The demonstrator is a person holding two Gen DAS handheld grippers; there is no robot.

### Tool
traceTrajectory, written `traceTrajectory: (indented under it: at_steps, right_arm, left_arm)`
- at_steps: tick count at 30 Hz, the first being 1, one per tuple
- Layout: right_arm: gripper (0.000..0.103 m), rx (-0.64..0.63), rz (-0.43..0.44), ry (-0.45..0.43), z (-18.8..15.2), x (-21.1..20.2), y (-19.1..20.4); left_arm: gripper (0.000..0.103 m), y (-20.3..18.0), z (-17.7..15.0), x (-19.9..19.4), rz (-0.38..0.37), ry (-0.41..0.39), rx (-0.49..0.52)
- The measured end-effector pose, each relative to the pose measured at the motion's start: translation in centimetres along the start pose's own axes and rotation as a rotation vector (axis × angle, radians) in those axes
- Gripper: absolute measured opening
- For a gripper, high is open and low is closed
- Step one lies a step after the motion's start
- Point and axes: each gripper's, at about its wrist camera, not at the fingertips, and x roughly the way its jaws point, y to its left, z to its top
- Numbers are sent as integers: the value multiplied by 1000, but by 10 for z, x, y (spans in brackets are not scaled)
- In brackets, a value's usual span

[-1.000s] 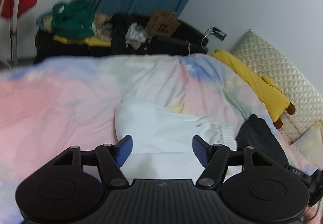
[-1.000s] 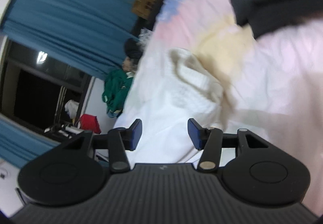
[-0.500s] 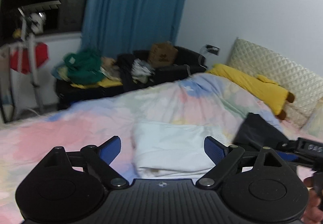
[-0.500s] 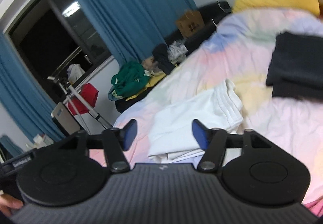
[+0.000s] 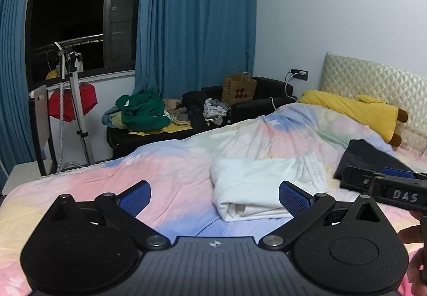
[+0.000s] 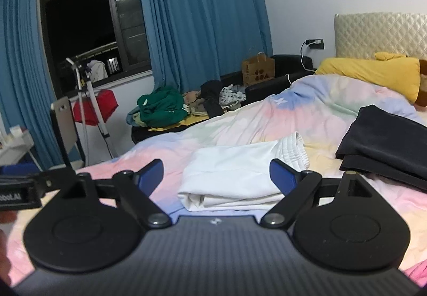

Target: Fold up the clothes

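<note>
A folded white garment (image 5: 263,184) lies on the pastel bedspread (image 5: 173,165); it also shows in the right wrist view (image 6: 237,176). A folded black garment (image 6: 387,143) lies to its right, also in the left wrist view (image 5: 365,157). My left gripper (image 5: 214,196) is open and empty, held above the bed, back from the white garment. My right gripper (image 6: 216,173) is open and empty, also raised and back from it. The right gripper's body (image 5: 387,189) shows at the left view's right edge.
A black sofa (image 5: 240,114) piled with clothes, including a green garment (image 5: 141,111), and a paper bag (image 5: 238,89) stands behind the bed. A yellow plush pillow (image 5: 352,111) lies by the quilted headboard (image 5: 373,87). A stand with a red item (image 5: 72,103) is at left.
Both grippers have pulled up and back from the white garment and opened wider. The views went from close on the cloth to the whole room.
</note>
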Motion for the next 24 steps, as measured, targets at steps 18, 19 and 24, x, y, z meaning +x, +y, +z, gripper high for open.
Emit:
traceTrajectory:
  at_steps: [18, 19, 24]
  right_arm:
    - [88, -58, -96, 0, -72, 29, 21]
    - [88, -63, -99, 0, -74, 29, 22]
    - [88, -65, -117, 6, -76, 31, 22]
  left_arm:
    - [103, 20, -56, 37, 30, 39, 0]
    - [103, 20, -58, 38, 28, 38, 1]
    - [103, 18, -65, 43, 32, 44, 13]
